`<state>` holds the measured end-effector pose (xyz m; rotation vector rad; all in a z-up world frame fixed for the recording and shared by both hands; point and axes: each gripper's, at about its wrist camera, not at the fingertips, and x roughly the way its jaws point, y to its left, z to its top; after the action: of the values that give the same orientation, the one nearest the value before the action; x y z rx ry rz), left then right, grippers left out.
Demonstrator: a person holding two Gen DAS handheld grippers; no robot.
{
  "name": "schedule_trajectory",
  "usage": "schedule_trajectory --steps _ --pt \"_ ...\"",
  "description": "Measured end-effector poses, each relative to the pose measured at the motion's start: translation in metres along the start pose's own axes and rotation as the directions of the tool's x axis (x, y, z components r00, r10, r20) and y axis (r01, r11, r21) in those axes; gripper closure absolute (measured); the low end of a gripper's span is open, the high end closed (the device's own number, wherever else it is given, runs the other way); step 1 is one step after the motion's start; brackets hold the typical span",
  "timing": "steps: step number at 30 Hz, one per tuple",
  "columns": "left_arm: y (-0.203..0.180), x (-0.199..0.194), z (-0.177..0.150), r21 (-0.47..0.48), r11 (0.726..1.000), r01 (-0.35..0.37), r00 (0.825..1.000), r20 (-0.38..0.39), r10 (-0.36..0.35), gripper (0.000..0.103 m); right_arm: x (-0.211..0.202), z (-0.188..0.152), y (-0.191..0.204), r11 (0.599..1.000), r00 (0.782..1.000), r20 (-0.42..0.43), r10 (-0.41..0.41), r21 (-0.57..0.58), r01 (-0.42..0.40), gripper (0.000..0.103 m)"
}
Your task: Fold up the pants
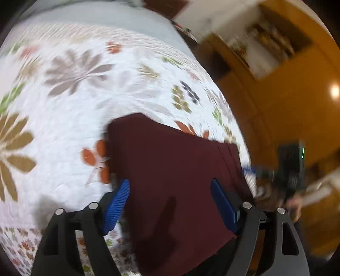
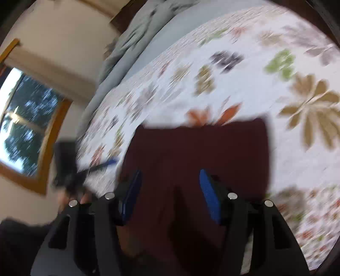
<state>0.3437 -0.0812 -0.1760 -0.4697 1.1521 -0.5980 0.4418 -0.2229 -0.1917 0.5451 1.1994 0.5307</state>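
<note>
Dark maroon pants [image 1: 170, 169] lie folded into a flat rectangle on a white floral quilt [image 1: 74, 106]. My left gripper [image 1: 170, 186] is open, its blue pads [image 1: 118, 203] spread above the near part of the pants. In the right wrist view the same pants [image 2: 201, 148] lie below my right gripper [image 2: 170, 180], which is open with its blue pads [image 2: 209, 197] apart and nothing between them. Each view shows the other gripper blurred at the bed's edge: the right one in the left view [image 1: 291, 167], the left one in the right view [image 2: 65, 167].
The quilt [image 2: 255, 85] covers a bed with a grey sheet [image 1: 106, 14] at the far end. Orange wooden furniture [image 1: 276, 95] stands beside the bed. A window [image 2: 25, 118] is in the cream wall on the other side. Both views are motion-blurred.
</note>
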Motion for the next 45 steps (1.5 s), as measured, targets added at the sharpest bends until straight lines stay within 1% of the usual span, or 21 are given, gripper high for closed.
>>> schedule_trajectory --steps 2,3,4,5,6,8,9,10,12,13,15,20,24,26,27,29,32,36,38,42,45 --pt "0.021 -0.008 0.000 -0.066 0.997 0.031 1.000 0.003 -0.030 0.024 0.011 -0.010 0.000 0.998 0.997 -0.053 -0.056 -0.025 0.055 0.048" --pt "0.029 -0.010 0.000 -0.081 0.996 0.042 0.999 -0.001 -0.042 0.023 0.015 -0.013 -0.006 0.995 0.993 -0.067 -0.100 -0.025 0.098 0.056" --pt "0.038 -0.010 -0.001 -0.102 0.994 0.048 0.999 -0.010 -0.049 0.023 0.015 -0.014 -0.016 0.994 0.992 -0.066 -0.106 -0.001 0.106 0.065" --pt "0.046 -0.010 -0.002 -0.121 0.991 0.053 0.998 -0.014 -0.055 0.023 0.007 -0.013 -0.024 0.997 0.996 -0.057 -0.068 0.043 0.071 0.063" --pt "0.054 -0.009 -0.003 -0.137 0.988 0.065 0.998 -0.016 -0.068 0.023 -0.006 -0.010 -0.027 0.996 0.999 -0.034 -0.038 0.073 0.040 0.057" --pt "0.071 -0.002 -0.005 -0.201 0.973 0.115 0.991 -0.051 -0.127 0.023 -0.033 -0.007 -0.030 0.996 0.999 0.031 -0.036 0.084 0.033 0.004" --pt "0.075 0.001 -0.006 -0.226 0.964 0.143 0.985 -0.060 -0.161 0.022 -0.049 -0.004 -0.036 0.994 0.997 0.063 -0.048 0.103 0.042 0.003" --pt "0.081 0.006 -0.008 -0.256 0.949 0.184 0.975 -0.075 -0.209 0.021 -0.055 -0.003 -0.042 0.991 0.998 0.054 -0.030 0.133 0.023 0.003" --pt "0.086 0.014 -0.011 -0.283 0.937 0.205 0.966 -0.094 -0.240 0.020 -0.056 -0.003 -0.064 0.972 1.000 -0.007 0.030 0.232 -0.027 0.003" --pt "0.087 0.018 -0.013 -0.289 0.935 0.205 0.964 -0.104 -0.243 0.020 -0.051 -0.005 -0.078 0.958 0.997 -0.062 0.037 0.287 -0.017 0.003" --pt "0.087 0.024 -0.015 -0.298 0.931 0.210 0.962 -0.109 -0.252 0.020 -0.039 -0.009 -0.098 0.945 0.989 -0.145 0.027 0.326 0.022 0.003" --pt "0.074 0.034 -0.017 -0.267 0.942 0.203 0.958 -0.146 -0.248 0.018 -0.010 -0.006 -0.104 0.940 0.969 -0.207 0.131 0.337 -0.055 0.003" --pt "0.076 0.040 -0.015 -0.274 0.944 0.185 0.956 -0.171 -0.238 0.018 0.018 0.005 -0.097 0.945 0.961 -0.245 0.125 0.324 -0.040 0.002" --pt "0.078 0.039 -0.013 -0.282 0.942 0.184 0.952 -0.185 -0.242 0.018 0.025 0.008 -0.089 0.944 0.954 -0.258 0.155 0.323 -0.065 0.002" --pt "0.078 0.039 -0.011 -0.283 0.943 0.177 0.953 -0.190 -0.236 0.018 0.032 0.008 -0.081 0.946 0.944 -0.282 0.171 0.314 -0.078 0.002" --pt "0.075 0.034 -0.008 -0.263 0.954 0.143 0.959 -0.203 -0.200 0.018 0.033 0.007 -0.073 0.966 0.941 -0.314 0.126 0.256 -0.044 0.002" --pt "0.079 0.032 -0.010 -0.276 0.950 0.145 0.954 -0.216 -0.208 0.018 0.028 0.006 -0.089 0.943 0.945 -0.276 0.175 0.322 -0.081 0.005" --pt "0.075 0.044 -0.017 -0.321 0.920 0.225 0.908 -0.272 -0.317 0.018 0.036 0.004 -0.084 0.948 0.943 -0.274 0.187 0.300 -0.101 0.002" --pt "0.067 0.053 -0.018 -0.315 0.921 0.229 0.897 -0.299 -0.326 0.018 0.038 0.004 -0.080 0.954 0.942 -0.288 0.172 0.286 -0.087 0.002" --pt "0.061 0.063 -0.016 -0.301 0.928 0.221 0.886 -0.335 -0.320 0.013 0.038 0.008 -0.088 0.939 0.937 -0.283 0.207 0.327 -0.109 0.002" --pt "0.055 0.069 -0.015 -0.302 0.932 0.202 0.887 -0.346 -0.305 0.012 0.045 0.009 -0.082 0.942 0.937 -0.286 0.199 0.319 -0.103 0.002"
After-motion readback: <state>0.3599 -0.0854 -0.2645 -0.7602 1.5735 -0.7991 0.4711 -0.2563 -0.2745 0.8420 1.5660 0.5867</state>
